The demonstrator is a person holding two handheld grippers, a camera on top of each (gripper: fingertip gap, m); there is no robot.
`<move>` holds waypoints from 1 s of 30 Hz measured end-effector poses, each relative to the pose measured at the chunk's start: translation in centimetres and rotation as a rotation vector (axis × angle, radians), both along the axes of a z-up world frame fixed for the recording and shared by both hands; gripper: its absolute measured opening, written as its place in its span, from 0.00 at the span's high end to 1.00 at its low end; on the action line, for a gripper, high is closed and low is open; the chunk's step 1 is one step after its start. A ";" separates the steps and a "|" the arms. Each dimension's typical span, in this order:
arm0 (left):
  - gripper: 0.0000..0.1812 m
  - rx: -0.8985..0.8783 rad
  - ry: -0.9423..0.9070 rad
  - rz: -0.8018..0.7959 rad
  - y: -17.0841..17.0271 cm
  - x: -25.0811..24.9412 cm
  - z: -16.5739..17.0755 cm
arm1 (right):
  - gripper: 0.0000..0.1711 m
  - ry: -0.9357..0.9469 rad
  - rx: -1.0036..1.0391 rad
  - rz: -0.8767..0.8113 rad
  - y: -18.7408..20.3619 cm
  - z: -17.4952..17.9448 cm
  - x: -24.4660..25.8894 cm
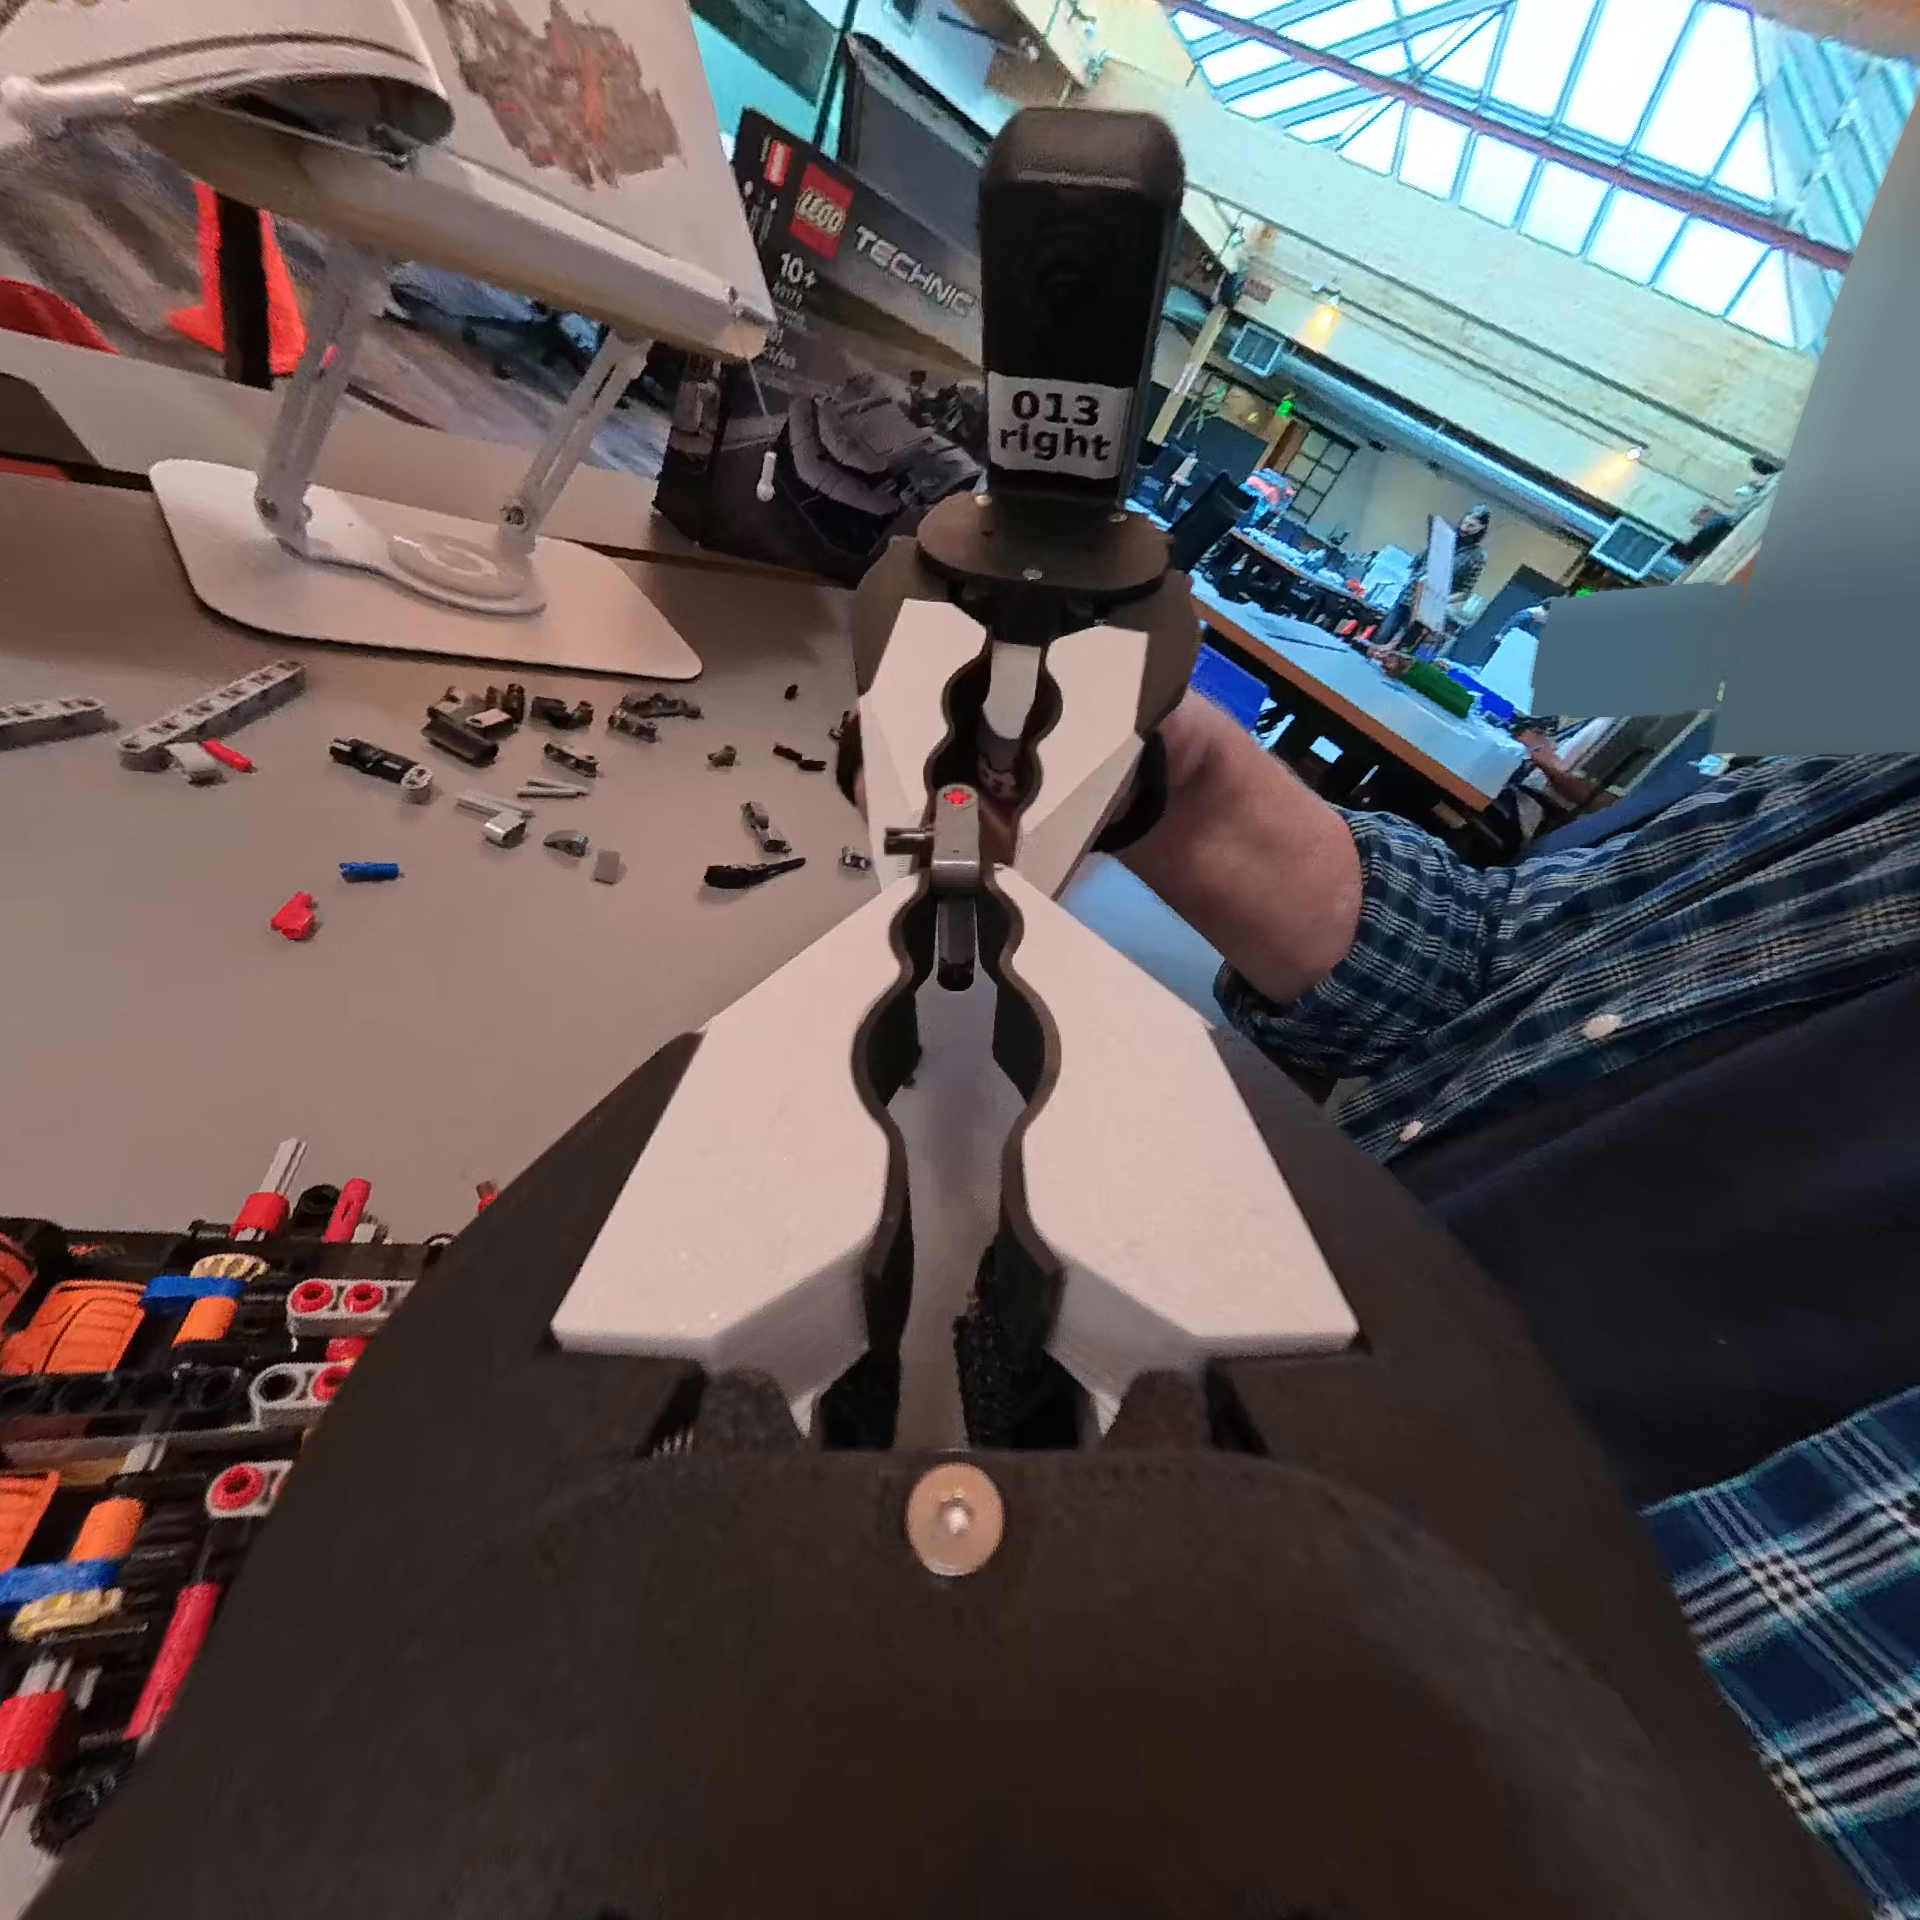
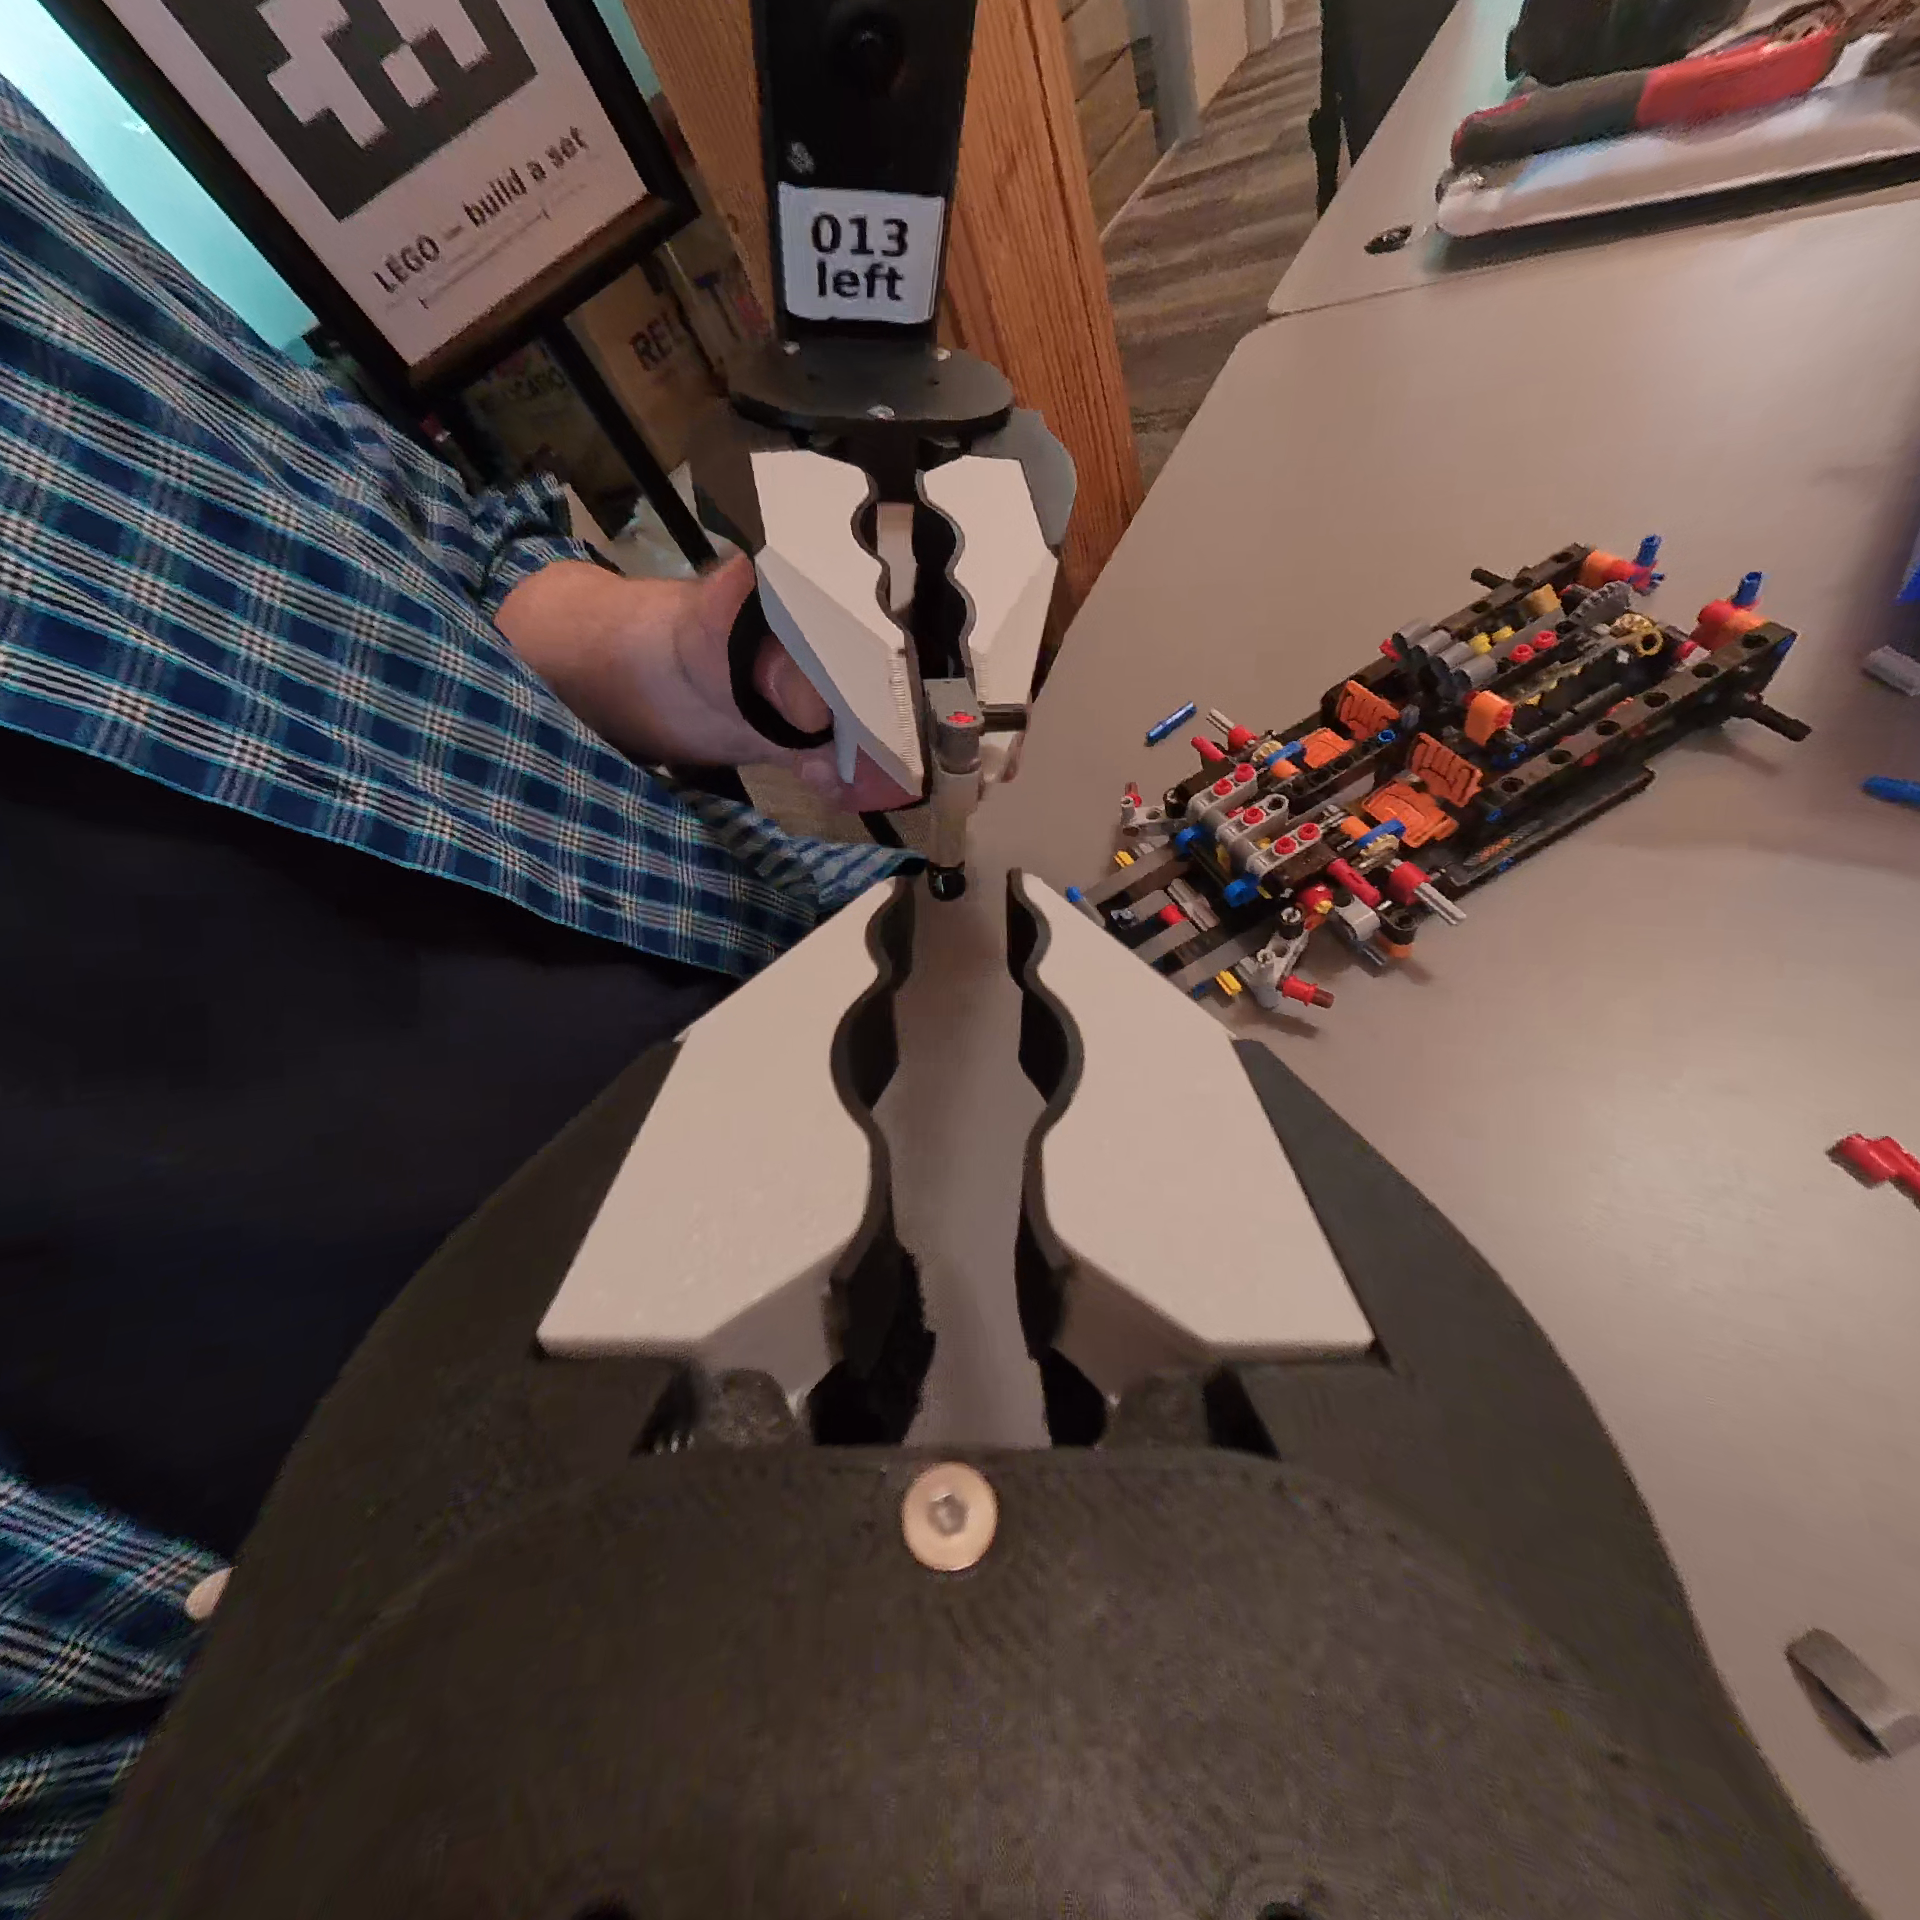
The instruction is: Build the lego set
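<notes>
Sub-assembly step, mid-air, well above worktop [image 2: 1455,416]. My left claw [image 1: 956,904] clamps small grey connector piece [image 1: 954,831]. My right claw [image 2: 961,894] is parted, empty, tips just beside piece's black lower end. Chassis build [image 2: 1434,769] sits on worktop. Next, likely: right claw closes on black end, seats it.

Matt grey table [image 2: 1455,1195], glossy plastic chassis [image 2: 1455,769], rough black-and-white plastic left gripper [image 1: 954,914].
</notes>
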State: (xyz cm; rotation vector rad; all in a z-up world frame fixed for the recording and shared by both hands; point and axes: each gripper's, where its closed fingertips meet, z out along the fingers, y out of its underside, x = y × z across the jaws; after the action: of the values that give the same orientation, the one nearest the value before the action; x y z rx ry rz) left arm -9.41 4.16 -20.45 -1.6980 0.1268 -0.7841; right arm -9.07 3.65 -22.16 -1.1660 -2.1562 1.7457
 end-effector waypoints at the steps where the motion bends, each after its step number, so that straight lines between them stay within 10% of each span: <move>1: 0.97 0.014 -0.010 -0.016 -0.1 0.0 0.3 | 0.91 0.001 -0.017 0.001 -0.1 0.2 0.0; 19: 0.96 0.107 -0.123 -0.015 -0.1 -0.9 1.8 | 0.97 0.114 0.078 -0.147 -0.6 0.9 -1.2; 30: 0.80 0.070 -0.242 0.082 0.4 -2.9 2.3 | 0.98 0.272 0.610 -0.422 2.9 0.6 -2.6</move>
State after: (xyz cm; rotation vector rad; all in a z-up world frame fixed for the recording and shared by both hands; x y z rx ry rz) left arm -12.30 4.52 -18.14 -1.5202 -0.0808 -0.9065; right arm -11.70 6.51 -21.51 -1.0361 -1.8910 0.9142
